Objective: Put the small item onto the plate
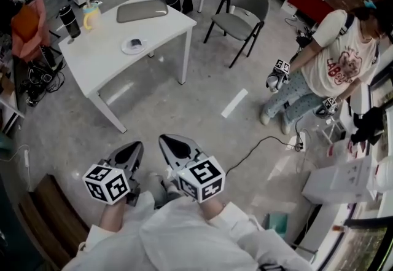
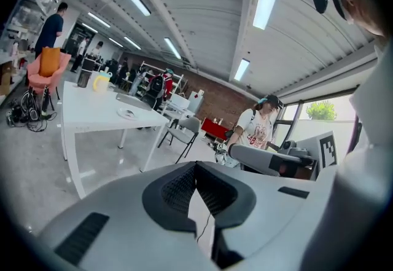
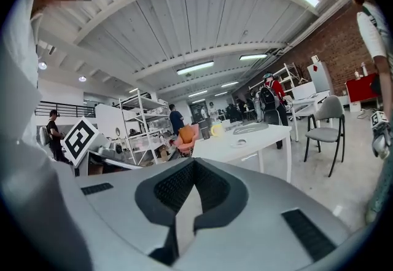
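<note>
The small item [image 1: 136, 42] sits on the plate [image 1: 126, 48] on the white worktop [image 1: 107, 64], well apart from me — my left gripper [image 1: 135, 147] and right gripper [image 1: 167, 140] are both closed, empty.

A tall black tumbler [image 1: 69, 21] and a pale yellow mug [image 1: 91, 16] stand side by side on the white rectangular worktop [image 1: 104, 58]. A grey padded chair [image 1: 241, 15] stands apart from it.
</note>
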